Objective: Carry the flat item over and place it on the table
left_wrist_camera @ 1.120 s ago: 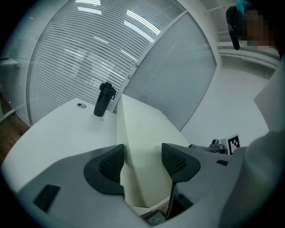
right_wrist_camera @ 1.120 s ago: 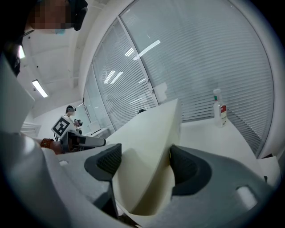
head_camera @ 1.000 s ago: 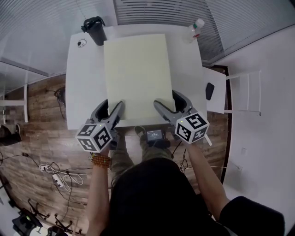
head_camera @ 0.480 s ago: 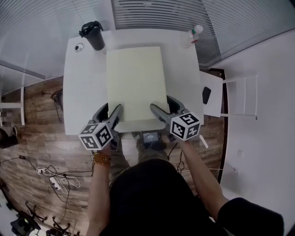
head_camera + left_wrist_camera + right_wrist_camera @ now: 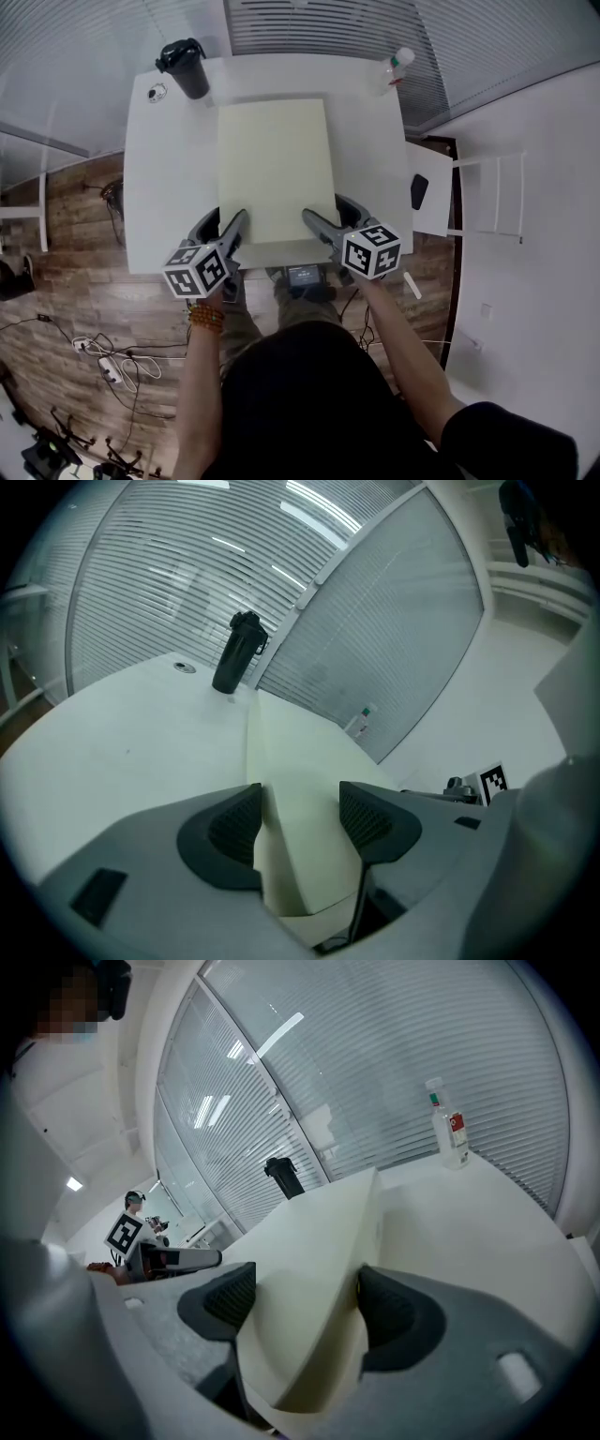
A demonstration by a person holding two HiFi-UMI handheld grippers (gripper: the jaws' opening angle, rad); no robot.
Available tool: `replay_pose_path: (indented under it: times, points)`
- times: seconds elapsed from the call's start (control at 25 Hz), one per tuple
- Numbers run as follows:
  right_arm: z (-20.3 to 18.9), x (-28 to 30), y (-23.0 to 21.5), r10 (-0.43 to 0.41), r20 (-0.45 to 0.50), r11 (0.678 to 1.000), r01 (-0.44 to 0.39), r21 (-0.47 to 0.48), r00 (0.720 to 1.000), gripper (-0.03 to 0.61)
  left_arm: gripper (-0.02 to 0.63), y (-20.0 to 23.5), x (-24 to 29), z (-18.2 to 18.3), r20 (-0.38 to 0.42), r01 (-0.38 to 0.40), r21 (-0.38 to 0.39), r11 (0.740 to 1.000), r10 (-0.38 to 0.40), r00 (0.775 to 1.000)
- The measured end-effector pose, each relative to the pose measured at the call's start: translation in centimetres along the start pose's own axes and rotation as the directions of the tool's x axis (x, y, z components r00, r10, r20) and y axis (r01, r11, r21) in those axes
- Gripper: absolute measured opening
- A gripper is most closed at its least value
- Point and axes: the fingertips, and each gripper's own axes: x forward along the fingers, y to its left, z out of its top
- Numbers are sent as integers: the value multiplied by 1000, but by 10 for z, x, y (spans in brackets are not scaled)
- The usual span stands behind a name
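My left claw and right claw each clench a near corner of the pale foam sheet. It spans the middle of the white surface, with bare margins either side. I can't tell whether its underside touches down.

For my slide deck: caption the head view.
The left gripper and right gripper grip the near edge of a pale yellow board over a white table.

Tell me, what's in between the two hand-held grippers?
The near edge of the pale yellow flat board spans between the left hand-held gripper and the right hand-held gripper, seen in the head view.
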Motion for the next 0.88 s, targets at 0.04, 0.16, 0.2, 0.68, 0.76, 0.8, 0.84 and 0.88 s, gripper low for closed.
replay_pose_path:
  times: [0.04, 0.16, 0.2, 0.68, 0.76, 0.8, 0.84, 0.88]
  points:
    - [-2, 1, -1, 1, -4, 1000, -1, 5, 1000, 341, 262, 1, 1, -2, -2, -2, -4, 1000, 2, 1000]
    - [-10, 1, -3, 2, -14, 1000, -2, 25, 1000, 341, 262, 2, 1, -7, -8, -6, -13, 1000, 6, 1000]
    - [-12, 0, -3, 2, -17, 1000, -1, 30, 1000, 341, 262, 3, 1, -9, -11, -6, -16, 1000, 6, 1000]
    - [-38, 10, -6, -3, -89, 1000, 5, 20, 996, 341, 259, 16, 4, -31, -63, -20, -28, 999, 18, 998]
    - [-43, 12, -6, -6, -101, 1000, 8, 15, 995, 341, 256, 20, 6, -34, -72, -26, -32, 999, 24, 997]
    - [-45, 12, -6, -9, -108, 1000, 10, 10, 994, 341, 256, 21, 7, -36, -76, -29, -36, 999, 27, 997]
    - [-46, 13, -7, -12, -113, 1000, 13, 5, 993, 341, 255, 23, 8, -38, -78, -33, -43, 999, 29, 996]
    - [-47, 13, -7, -15, -117, 1000, 15, 1, 993, 341, 253, 24, 9, -38, -79, -36, -51, 998, 32, 996]
